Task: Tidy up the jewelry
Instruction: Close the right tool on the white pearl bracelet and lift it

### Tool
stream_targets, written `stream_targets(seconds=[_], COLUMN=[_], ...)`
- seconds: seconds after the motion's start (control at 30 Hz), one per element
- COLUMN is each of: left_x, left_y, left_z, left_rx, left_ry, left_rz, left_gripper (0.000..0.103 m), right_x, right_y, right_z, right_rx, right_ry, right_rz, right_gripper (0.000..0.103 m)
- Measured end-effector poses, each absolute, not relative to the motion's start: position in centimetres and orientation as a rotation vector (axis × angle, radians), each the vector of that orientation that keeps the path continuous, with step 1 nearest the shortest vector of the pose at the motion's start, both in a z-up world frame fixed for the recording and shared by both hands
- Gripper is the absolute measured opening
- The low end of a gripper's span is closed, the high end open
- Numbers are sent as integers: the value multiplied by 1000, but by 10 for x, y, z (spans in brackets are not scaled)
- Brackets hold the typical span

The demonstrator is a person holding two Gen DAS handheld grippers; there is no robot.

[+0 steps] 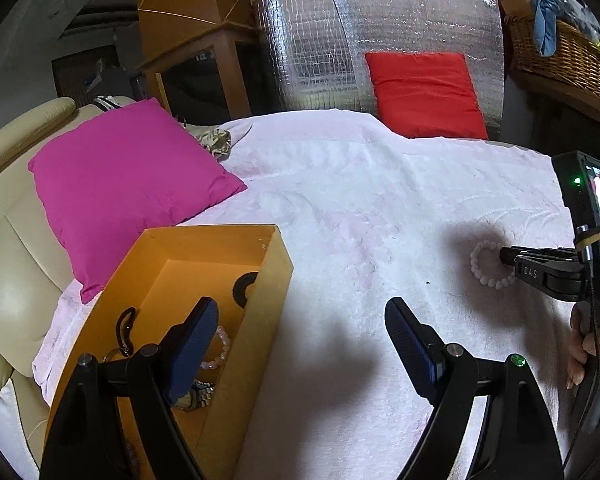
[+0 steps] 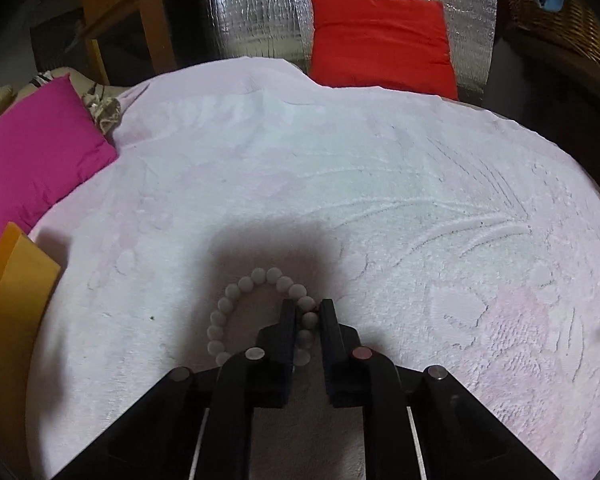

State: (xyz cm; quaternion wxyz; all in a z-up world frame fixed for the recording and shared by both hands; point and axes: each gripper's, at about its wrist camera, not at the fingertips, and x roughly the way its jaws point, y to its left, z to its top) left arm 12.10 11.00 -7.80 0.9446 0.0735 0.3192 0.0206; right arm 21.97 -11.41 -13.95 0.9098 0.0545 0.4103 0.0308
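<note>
A white bead bracelet [image 2: 236,312] lies on the pale pink blanket [image 2: 340,184]. My right gripper [image 2: 309,310] is shut on the bracelet's right side, with beads pinched between its black fingers. In the left wrist view the same bracelet [image 1: 484,266] shows at the right, with the right gripper [image 1: 506,255] on its edge. My left gripper [image 1: 300,320] stands open and holds nothing, its left finger over an open orange box [image 1: 260,280]. The box holds a pink bead bracelet [image 1: 222,346], a metal watch [image 1: 198,394], a dark ring-shaped item and a keyring-like piece.
A magenta cushion [image 1: 124,184] lies behind the box on a cream sofa [image 1: 16,264]. A red cushion [image 1: 424,92] leans on a silver foil panel [image 1: 340,40] at the blanket's far edge. A wicker basket [image 1: 560,52] stands at the back right. A hand [image 1: 580,344] grips the right tool.
</note>
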Motion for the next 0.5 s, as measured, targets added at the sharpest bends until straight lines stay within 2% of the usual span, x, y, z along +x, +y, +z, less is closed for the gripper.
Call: stream_targets(seconds=[0.5], left_x=[117], left_y=[138], left_z=[-75], left_rx=[115], left_ry=[646], left_rz=[87], left_gripper=[85], right_x=[182], right_y=[-77], right_z=[-99], right_rx=[98], right_ry=[690], right_rz=[183], right_gripper=[10])
